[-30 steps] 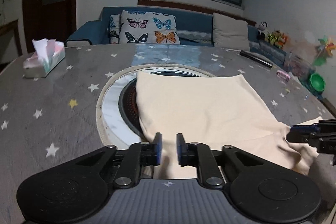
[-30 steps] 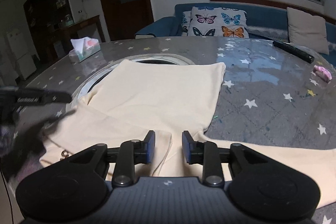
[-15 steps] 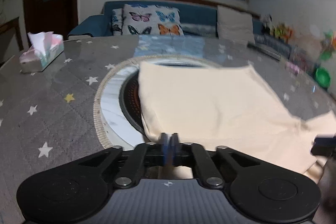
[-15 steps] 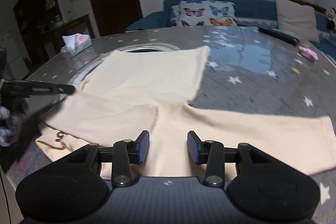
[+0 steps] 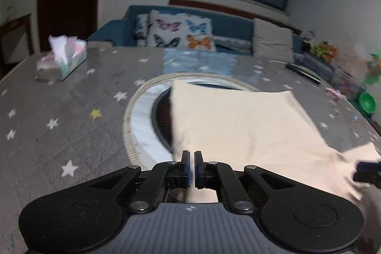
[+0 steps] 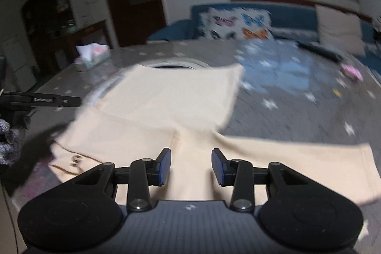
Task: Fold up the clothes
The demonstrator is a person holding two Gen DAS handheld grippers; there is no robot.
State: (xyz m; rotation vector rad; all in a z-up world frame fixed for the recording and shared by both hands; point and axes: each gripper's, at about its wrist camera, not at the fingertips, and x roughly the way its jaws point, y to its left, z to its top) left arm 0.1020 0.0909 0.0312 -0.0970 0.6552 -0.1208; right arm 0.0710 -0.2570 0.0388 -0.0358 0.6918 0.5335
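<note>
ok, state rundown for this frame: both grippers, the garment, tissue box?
left gripper: jaws nearly shut, thin gap showing; whether it pinches cloth can't be told
right gripper: open, above the cloth, holding nothing
cream garment: lying on the table, partly folded, one sleeve spread out flat to the right
tissue box: open, tissue sticking out the top

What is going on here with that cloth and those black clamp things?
A person is folding a cream garment on a star-patterned table, with a two-finger gripper in each hand. The left gripper is nearly closed at the garment's near edge; whether it pinches fabric is hidden. The right gripper hangs open over the garment, holding nothing.
</note>
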